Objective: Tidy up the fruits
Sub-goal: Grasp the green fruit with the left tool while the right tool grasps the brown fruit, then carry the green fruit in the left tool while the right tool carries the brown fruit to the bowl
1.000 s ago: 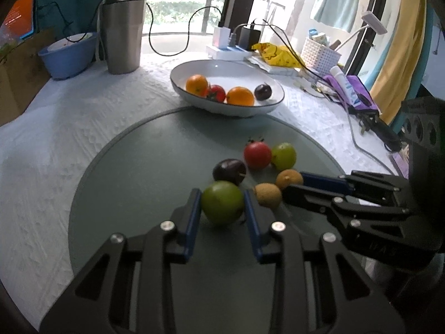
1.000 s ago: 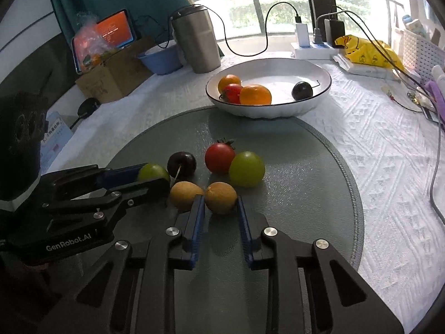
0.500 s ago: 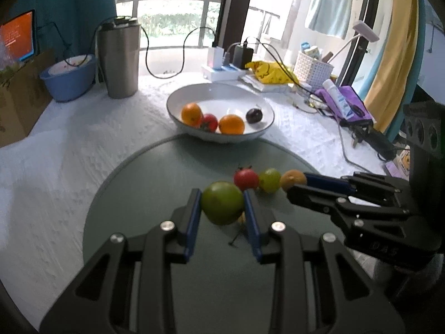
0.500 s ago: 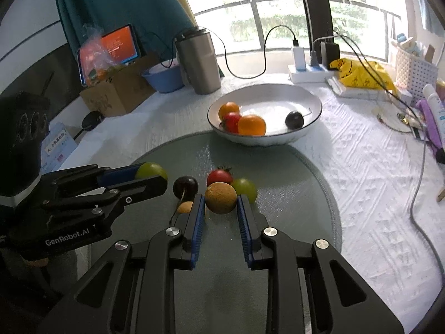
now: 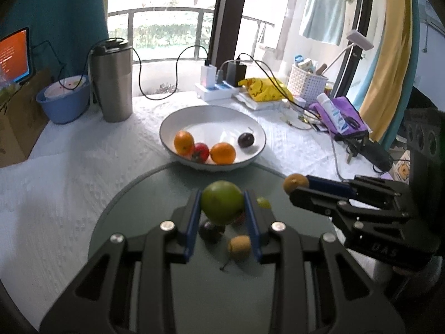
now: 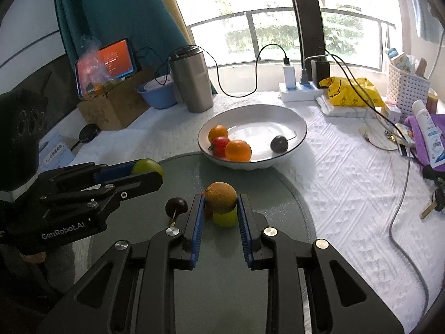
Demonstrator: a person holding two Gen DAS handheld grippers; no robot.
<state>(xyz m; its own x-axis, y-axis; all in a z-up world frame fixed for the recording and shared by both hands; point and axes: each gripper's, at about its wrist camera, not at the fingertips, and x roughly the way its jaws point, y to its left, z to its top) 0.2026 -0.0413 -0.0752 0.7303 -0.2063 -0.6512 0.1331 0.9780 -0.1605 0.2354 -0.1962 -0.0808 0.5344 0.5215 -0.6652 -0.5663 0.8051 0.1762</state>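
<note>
My left gripper is shut on a green fruit and holds it above the grey mat. My right gripper is shut on a brown-orange fruit, also lifted. It shows at the right of the left wrist view. On the mat below lie a dark plum, a brown fruit, a small green fruit and a partly hidden red tomato. The white bowl behind the mat holds two oranges, a tomato and a plum.
A steel tumbler and a blue bowl stand at the back left. A power strip with cables, a yellow bag, a white basket and purple clutter line the back right. A cable runs along the right.
Both grippers have risen with their fruits, from mat level to well above it. The remaining fruits stay on the mat and now lie below the fingers.
</note>
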